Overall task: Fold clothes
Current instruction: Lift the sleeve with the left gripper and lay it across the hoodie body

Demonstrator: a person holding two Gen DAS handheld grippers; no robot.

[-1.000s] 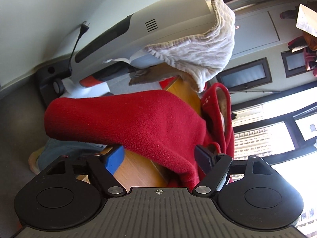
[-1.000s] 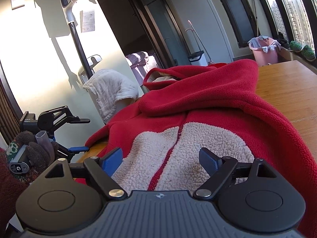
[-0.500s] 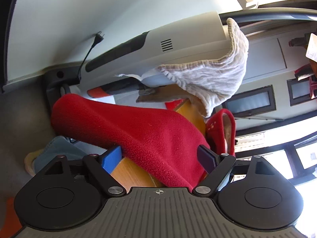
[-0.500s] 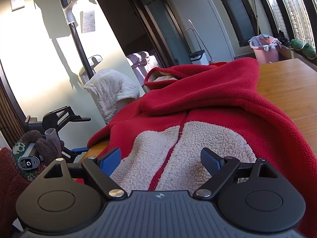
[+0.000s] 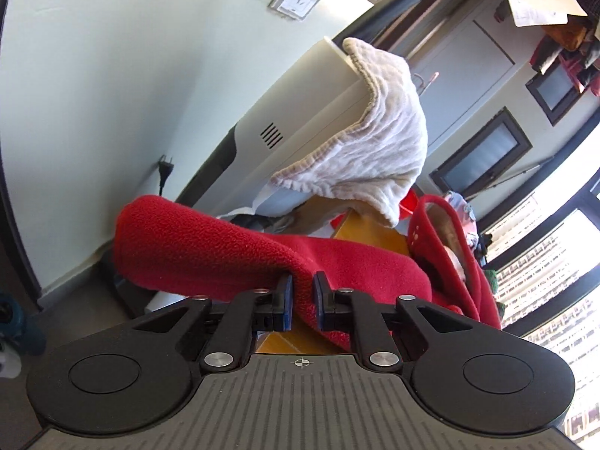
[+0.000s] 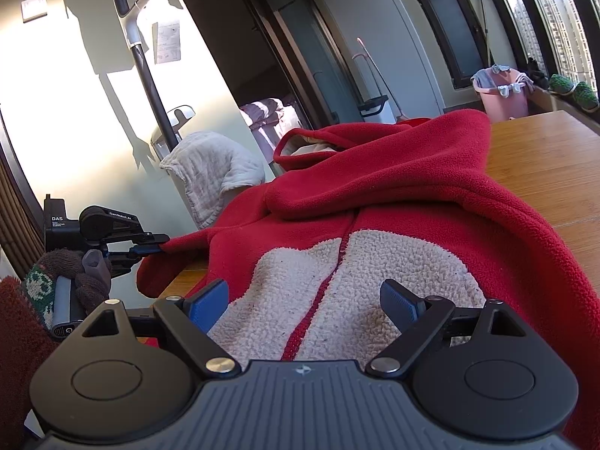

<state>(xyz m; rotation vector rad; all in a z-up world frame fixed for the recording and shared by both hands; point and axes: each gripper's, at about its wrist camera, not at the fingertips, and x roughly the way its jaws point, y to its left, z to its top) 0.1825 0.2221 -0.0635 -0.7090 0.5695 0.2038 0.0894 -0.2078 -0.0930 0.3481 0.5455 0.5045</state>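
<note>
Red fleece jacket on wooden table, L gripper pinching its edge, R gripper wide open.

Right-wrist view, L→R: gloved hand (image 6: 62, 281) lower left holds the left gripper (image 6: 159, 244), jaws clamped on the sleeve/side edge of the red fleece jacket (image 6: 393, 191) that hangs off the wooden table (image 6: 543, 157); jacket fills frame centre, cream sherpa lining up, hood toward upper centre. Right gripper (image 6: 303, 300) at bottom, jaws spread over the lining, nothing pinched. Fleece looks soft, light, limp, grippy, so prob. drapes and bunches; best hold at hems/sleeve edge, thin fold only. Left-wrist view: pads (image 5: 287, 296) squeezing a red fold.
</note>
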